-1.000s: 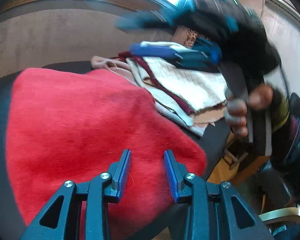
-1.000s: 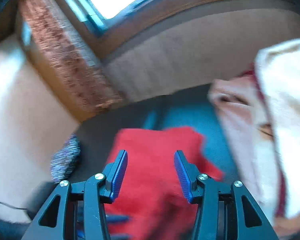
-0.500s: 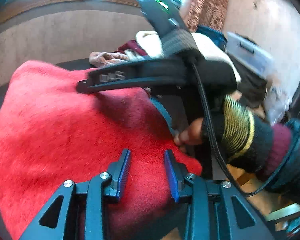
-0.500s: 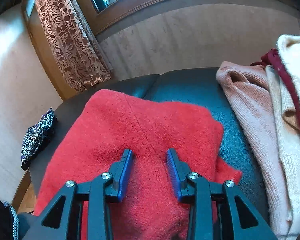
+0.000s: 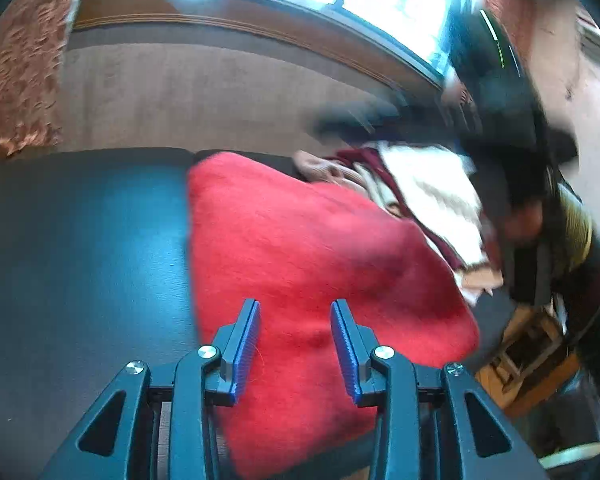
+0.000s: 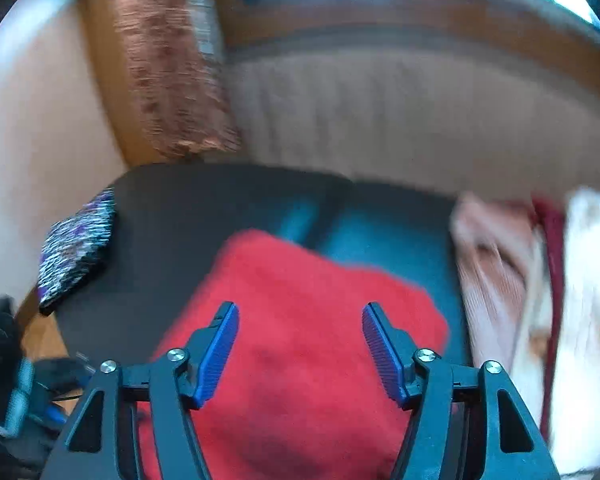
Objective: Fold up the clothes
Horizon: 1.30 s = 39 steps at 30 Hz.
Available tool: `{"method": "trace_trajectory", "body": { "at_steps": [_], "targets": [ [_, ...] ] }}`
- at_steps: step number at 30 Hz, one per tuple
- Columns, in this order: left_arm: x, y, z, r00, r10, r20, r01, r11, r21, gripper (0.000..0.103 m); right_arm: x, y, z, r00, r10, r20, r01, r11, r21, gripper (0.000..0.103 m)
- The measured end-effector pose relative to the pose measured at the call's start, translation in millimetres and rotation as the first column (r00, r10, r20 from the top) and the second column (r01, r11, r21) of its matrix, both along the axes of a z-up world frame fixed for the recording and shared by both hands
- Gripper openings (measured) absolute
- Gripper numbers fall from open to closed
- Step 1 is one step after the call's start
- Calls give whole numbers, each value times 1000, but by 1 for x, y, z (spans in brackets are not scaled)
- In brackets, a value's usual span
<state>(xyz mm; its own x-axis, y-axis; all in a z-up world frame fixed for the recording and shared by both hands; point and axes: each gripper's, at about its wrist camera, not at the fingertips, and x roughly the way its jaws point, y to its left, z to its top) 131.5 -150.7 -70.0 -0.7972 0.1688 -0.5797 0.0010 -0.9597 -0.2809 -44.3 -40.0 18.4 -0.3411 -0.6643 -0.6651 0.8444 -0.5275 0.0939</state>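
A red fuzzy sweater [image 5: 308,256] lies folded on the dark table [image 5: 84,248]. My left gripper [image 5: 295,308] hovers over the sweater's near part; its jaws are opening slightly and pinch nothing. In the right wrist view the same red sweater [image 6: 300,320] fills the space below my right gripper [image 6: 300,308], whose jaws are opening wide, with no cloth pressed between the pads. In the left wrist view the right gripper's black body [image 5: 500,120] is a blur at the upper right, held by a hand [image 5: 528,216] with a striped cuff.
A heap of other clothes, pink knit [image 6: 496,264] and cream with maroon trim [image 5: 432,196], lies on the table's right side. A patterned cloth [image 6: 76,256] hangs at the left table edge. Wall, curtain [image 6: 168,80] and window stand behind. Wooden furniture [image 5: 528,344] sits low on the right.
The right gripper has lifted off the red sweater and swung away to the right, its jaws spreading wider. The left gripper has shifted sideways, with more bare table showing on its left.
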Motion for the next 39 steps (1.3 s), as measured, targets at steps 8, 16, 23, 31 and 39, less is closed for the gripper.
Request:
{"method": "trace_trajectory", "body": {
  "at_steps": [8, 16, 23, 31, 39],
  "targets": [
    [-9, 42, -38, 997, -46, 61, 48, 998, -42, 38, -31, -69, -72, 991, 90, 99, -104, 982, 155, 73],
    [-21, 46, -41, 998, -15, 64, 18, 999, -48, 38, -39, -66, -101, 991, 133, 4, -132, 985, 111, 82],
    [0, -9, -11, 993, 109, 37, -114, 979, 169, 46, -50, -53, -91, 988, 129, 83, -131, 991, 22, 84],
    [-6, -90, -2, 987, 154, 45, -160, 937, 309, 63, -48, 44, -44, 967, 49, 251, 15, 970, -244, 103],
    [-60, -129, -41, 989, 13, 146, -88, 848, 523, 65, -50, 162, -103, 812, -144, 565, 315, 924, -217, 103]
  ]
}}
